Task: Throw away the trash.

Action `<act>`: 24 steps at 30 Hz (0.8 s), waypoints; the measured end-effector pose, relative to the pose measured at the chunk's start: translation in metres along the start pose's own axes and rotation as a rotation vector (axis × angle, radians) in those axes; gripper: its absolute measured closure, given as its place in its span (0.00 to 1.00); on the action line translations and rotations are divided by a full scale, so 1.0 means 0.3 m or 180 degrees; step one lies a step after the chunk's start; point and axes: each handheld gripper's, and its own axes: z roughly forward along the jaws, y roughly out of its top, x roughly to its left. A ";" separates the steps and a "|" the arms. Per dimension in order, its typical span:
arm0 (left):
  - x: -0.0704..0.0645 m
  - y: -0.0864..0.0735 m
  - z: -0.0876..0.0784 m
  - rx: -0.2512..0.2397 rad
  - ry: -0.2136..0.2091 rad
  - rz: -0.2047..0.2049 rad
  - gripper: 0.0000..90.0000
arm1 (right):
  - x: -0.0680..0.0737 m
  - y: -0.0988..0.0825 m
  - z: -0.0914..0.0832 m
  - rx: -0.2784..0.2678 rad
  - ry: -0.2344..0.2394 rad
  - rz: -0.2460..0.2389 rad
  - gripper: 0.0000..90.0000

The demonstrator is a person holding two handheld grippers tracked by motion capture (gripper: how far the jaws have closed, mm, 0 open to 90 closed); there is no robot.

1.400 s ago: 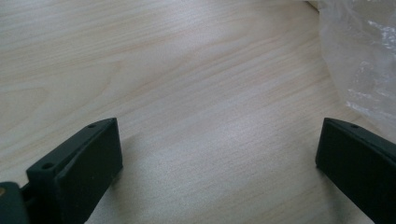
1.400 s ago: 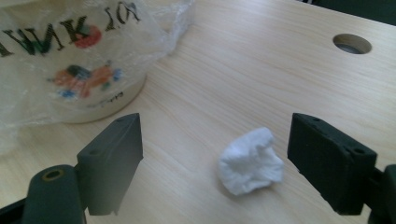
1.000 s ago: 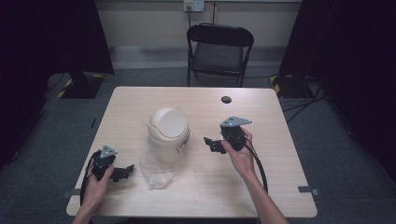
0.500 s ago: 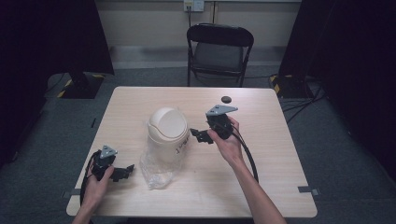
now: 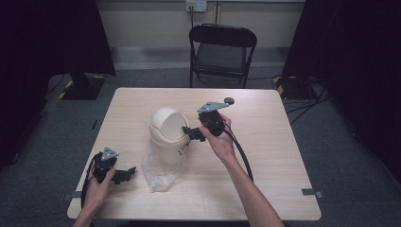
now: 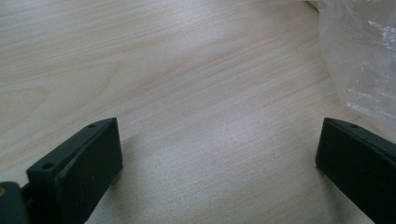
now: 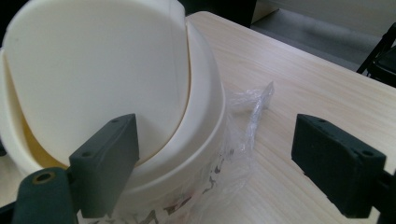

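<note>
Beside bin point(image 5: 168, 131), crinkled plastic bag point(image 5: 161, 171).

Bare table point(image 5: 283, 142) right of bin point(image 5: 166, 128) — bag point(image 5: 161, 168) leftward

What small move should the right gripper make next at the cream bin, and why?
Probably ease the right gripper a little further forward and close on the rim of the domed lid. Its jaws stand wide open, one already in front of the lid, the other over bare table. The left gripper rests open beside the plastic bag, holding nothing.
</note>
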 end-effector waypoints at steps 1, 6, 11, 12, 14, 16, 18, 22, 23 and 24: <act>0.000 0.000 0.000 0.0001 0.0000 0.0001 0.00 | -0.002 -0.001 0.007 0.0004 0.0015 0.0025 0.15; 0.000 0.000 0.000 0.0000 0.0000 -0.0001 0.00 | -0.003 0.005 0.041 0.0054 0.0012 0.0022 0.15; 0.000 0.000 0.000 0.0000 0.0001 0.0001 0.00 | -0.002 0.014 0.075 0.0136 -0.0010 -0.0009 0.15; 0.000 0.000 0.000 0.0001 0.0002 0.0001 0.00 | -0.003 0.014 0.079 0.0135 -0.0006 0.0001 0.15; 0.000 0.000 0.000 0.0001 0.0001 0.0002 0.00 | -0.007 0.014 0.086 0.0131 -0.0020 0.0020 0.15; 0.000 0.000 0.000 0.0000 0.0001 0.0001 0.00 | -0.008 0.014 0.096 0.0152 -0.0033 0.0030 0.16; 0.000 0.000 0.000 0.0000 0.0001 0.0000 0.00 | -0.009 0.012 0.104 0.0175 -0.0050 0.0021 0.16; 0.000 0.000 0.000 0.0002 0.0002 0.0002 0.00 | -0.014 0.009 0.111 0.0164 -0.0040 0.0056 0.16; 0.000 0.000 0.000 0.0000 0.0001 0.0000 0.00 | -0.015 0.009 0.111 0.0163 -0.0043 0.0060 0.16; 0.000 0.000 0.000 0.0000 0.0001 0.0002 0.00 | -0.016 0.011 0.107 0.0144 -0.0049 0.0073 0.17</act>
